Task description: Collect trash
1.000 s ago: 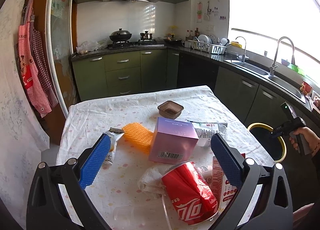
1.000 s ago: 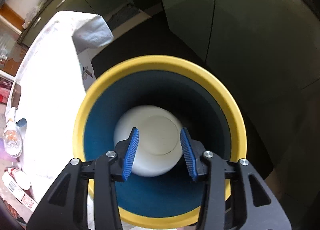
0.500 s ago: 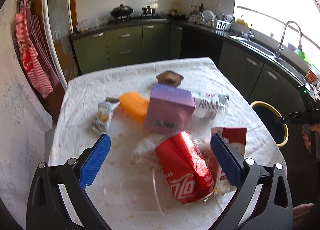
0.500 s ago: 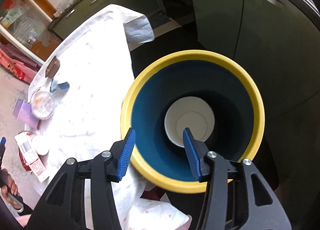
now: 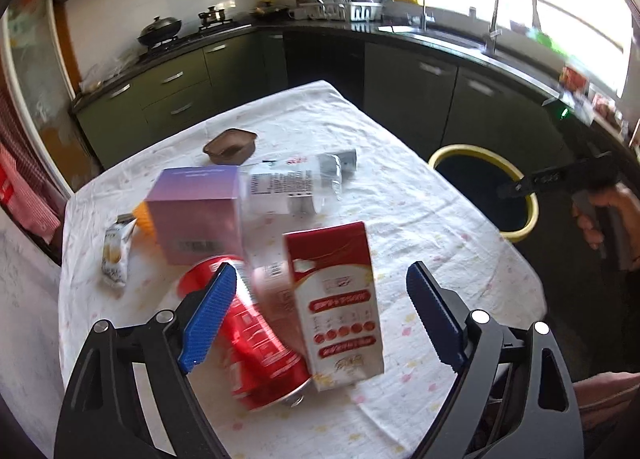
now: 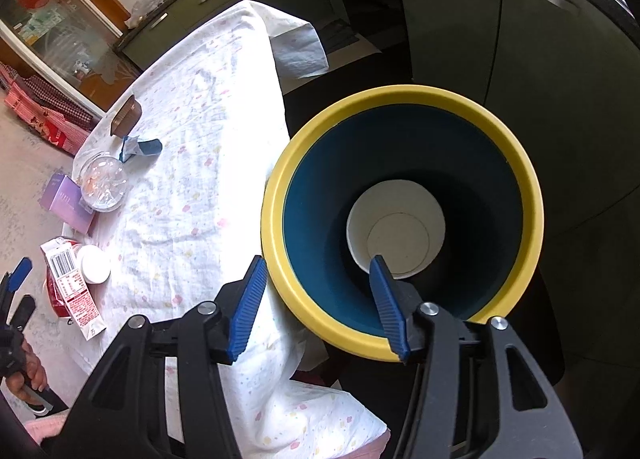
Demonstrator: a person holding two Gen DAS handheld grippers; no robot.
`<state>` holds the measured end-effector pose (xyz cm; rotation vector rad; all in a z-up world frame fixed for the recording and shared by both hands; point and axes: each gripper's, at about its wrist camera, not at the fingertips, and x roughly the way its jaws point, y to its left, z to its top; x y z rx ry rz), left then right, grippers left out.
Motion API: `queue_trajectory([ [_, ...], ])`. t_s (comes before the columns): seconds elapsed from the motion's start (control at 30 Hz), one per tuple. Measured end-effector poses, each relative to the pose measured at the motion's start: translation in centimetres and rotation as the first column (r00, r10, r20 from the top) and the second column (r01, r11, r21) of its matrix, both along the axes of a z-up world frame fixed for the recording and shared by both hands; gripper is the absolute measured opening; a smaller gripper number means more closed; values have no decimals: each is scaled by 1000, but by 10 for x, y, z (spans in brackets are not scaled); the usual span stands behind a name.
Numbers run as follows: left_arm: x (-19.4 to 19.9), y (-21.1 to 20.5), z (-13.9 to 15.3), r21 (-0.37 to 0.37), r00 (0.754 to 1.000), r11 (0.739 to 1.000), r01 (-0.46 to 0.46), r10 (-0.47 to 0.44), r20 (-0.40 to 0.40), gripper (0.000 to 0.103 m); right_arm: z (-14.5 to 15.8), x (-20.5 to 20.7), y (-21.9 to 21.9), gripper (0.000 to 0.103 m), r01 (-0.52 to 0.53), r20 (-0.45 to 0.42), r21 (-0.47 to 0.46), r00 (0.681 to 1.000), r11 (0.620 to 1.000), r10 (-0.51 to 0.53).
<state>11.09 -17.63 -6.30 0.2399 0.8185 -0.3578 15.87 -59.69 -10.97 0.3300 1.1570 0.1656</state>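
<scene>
My left gripper (image 5: 320,319) is open and empty, hovering just above a red and white carton (image 5: 338,307) and a crushed red cola can (image 5: 256,343) on the table. Behind them lie a purple box (image 5: 196,215), a clear plastic bottle (image 5: 296,187), a snack wrapper (image 5: 114,251) and a small brown tray (image 5: 231,145). My right gripper (image 6: 318,299) is open and empty above the near rim of the yellow-rimmed blue trash bin (image 6: 400,215), which holds a white paper cup (image 6: 396,235). The bin also shows in the left wrist view (image 5: 486,189).
The table (image 5: 420,211) has a white flowered cloth that hangs over its edges beside the bin. Green kitchen cabinets (image 5: 408,95), a stove and a sink counter run behind and to the right. My right gripper also shows over the bin in the left wrist view (image 5: 560,179).
My left gripper has moved forward and down toward the carton and can. My right gripper has risen and pulled back from inside the bin to its near rim; the white cup stays in the bin.
</scene>
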Motion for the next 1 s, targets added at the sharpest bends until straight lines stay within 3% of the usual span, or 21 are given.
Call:
queue_trajectory([
  [0.17,14,-14,-15,37,999,999,-10,11,-48,82,-1,-2,2,54,-15,7,3,1000,1000,15],
  [0.33,26,-20,-30,55,994,998,-23,28,-101,66,-5,1,2,54,-25,6,17,1000,1000,25],
  [0.53,35,-20,-41,67,991,997,-40,48,-126,55,-13,1,0,55,-35,-1,40,999,999,35],
  [0.77,28,-27,-30,61,994,998,-9,16,-111,53,-16,-6,-10,55,-29,12,68,1000,997,28],
  [1.0,16,-48,1,33,997,998,48,-46,-62,53,-17,-16,-23,55,-15,33,88,999,996,12],
])
